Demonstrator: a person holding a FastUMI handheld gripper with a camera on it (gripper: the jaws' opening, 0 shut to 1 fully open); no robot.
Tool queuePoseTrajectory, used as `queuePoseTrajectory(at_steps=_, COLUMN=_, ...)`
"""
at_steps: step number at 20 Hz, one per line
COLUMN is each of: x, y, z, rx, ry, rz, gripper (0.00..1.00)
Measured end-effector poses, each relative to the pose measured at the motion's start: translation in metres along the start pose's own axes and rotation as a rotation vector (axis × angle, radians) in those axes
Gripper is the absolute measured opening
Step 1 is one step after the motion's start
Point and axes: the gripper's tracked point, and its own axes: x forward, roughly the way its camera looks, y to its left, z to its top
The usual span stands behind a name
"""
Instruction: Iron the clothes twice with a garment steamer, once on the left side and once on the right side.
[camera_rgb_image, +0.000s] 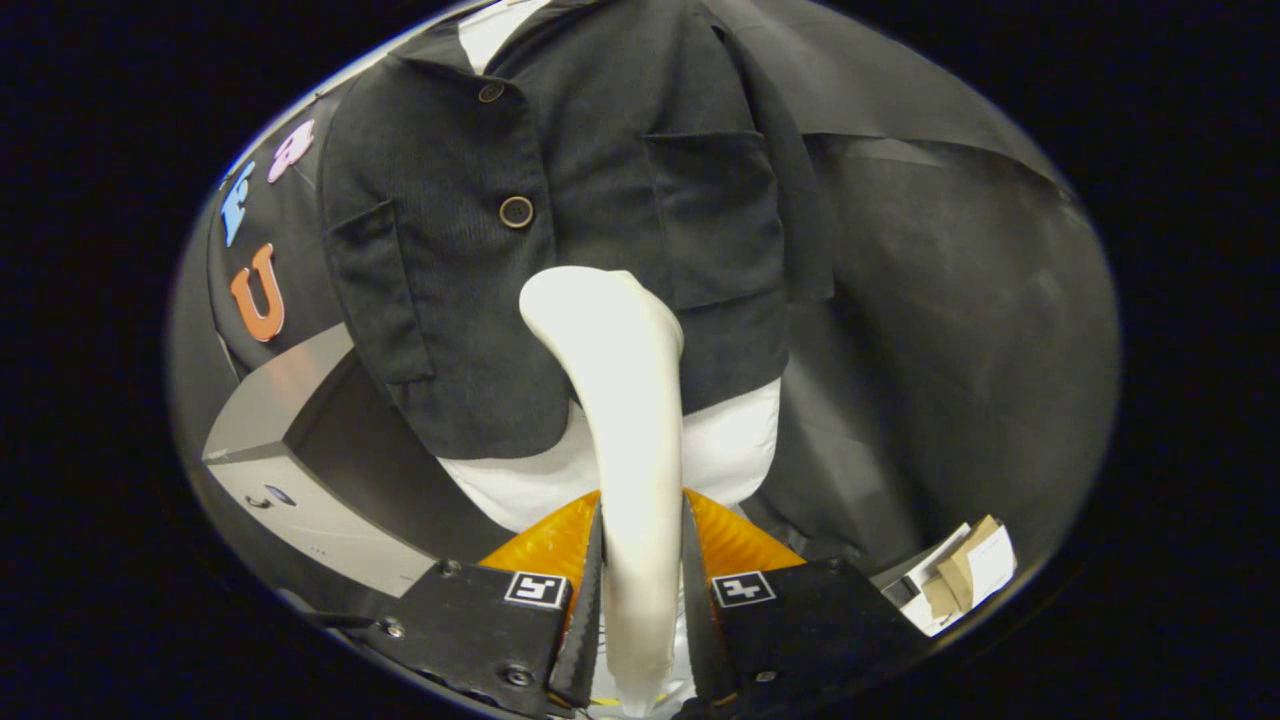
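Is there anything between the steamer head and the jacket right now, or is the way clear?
Nothing visible stands in the way. The gripper is shut on the garment steamer, whose head rises just beyond the fingers and sits right in front of the dark jacket, below its lower button. Whether it touches the cloth cannot be told.

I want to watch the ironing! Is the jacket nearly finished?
Picked up already: the tongs are shut on the white steamer. Now its head sits at the dark jacket, near the middle of the front. How many of the two passes are done cannot be told from this.
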Motion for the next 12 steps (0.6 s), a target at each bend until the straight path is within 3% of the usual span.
queuePoseTrajectory(at_steps=5, x=-0.074, y=0.023, z=-0.032, rx=-0.035, ry=-0.027, rz=-0.010, gripper=0.40)
queuePoseTrajectory(at_steps=12, x=-0.201, y=0.098, z=-0.075, rx=-0.105, ry=-0.100, rz=0.050, gripper=0.40)
